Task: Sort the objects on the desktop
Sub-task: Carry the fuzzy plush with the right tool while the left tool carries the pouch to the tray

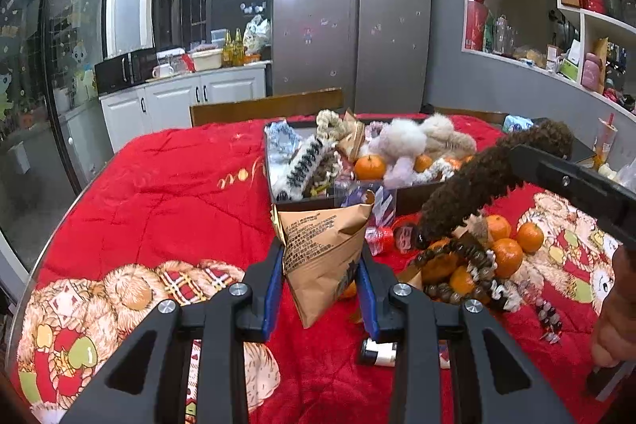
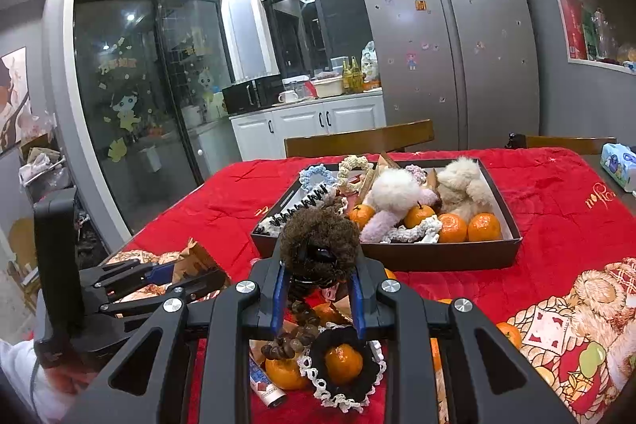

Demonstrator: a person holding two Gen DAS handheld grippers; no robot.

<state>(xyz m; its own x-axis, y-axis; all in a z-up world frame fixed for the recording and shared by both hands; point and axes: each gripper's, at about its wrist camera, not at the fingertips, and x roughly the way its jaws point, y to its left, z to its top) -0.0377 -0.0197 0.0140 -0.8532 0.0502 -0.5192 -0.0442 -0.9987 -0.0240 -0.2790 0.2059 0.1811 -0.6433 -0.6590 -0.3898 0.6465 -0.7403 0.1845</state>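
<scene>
Left gripper (image 1: 322,265) clamped on a brown paper snack bag (image 1: 324,253), lifted above the red blanket (image 1: 167,193). Right gripper (image 2: 320,277) closed on a fuzzy brown hair claw (image 2: 318,241) — just near of the dark tray (image 2: 437,255), over loose tangerines (image 2: 344,362).

- red quilt (image 1: 167,193) — plaid teddy-bear print, gold script
- kraft-brown snack bag (image 1: 322,249), black print
- dark brown fuzzy hair claw (image 2: 318,245)
- orange tangerines (image 2: 463,227) in dark brown box (image 2: 437,255)
- blue finger pads (image 1: 274,289)
</scene>
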